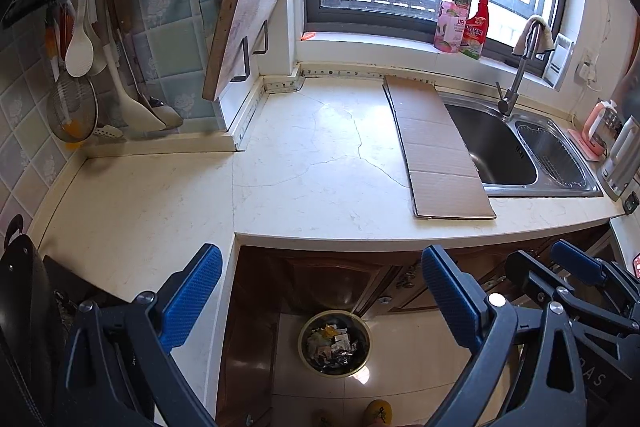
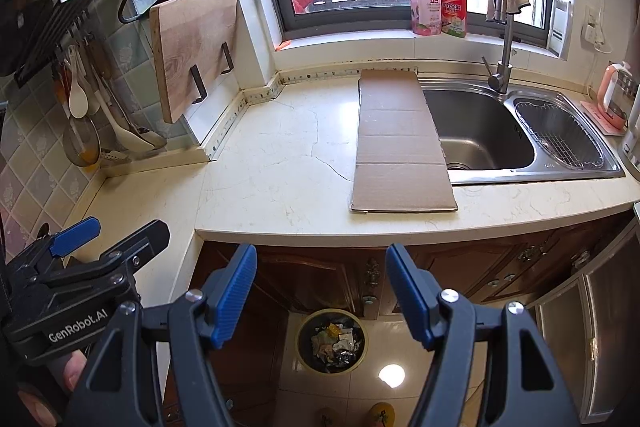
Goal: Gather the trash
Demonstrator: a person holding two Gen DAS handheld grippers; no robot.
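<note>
Trash (image 2: pixel 332 345) in round floor bin (image 2: pixel 306 357)

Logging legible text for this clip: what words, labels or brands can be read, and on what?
"GenRobot.AI": on the body of the left gripper, seen in the right wrist view.
"DAS": partial letters on the right gripper body, rest cut off.
Pink bottle and red spray bottle on the windowsill: labels carry print too small to read.
</note>
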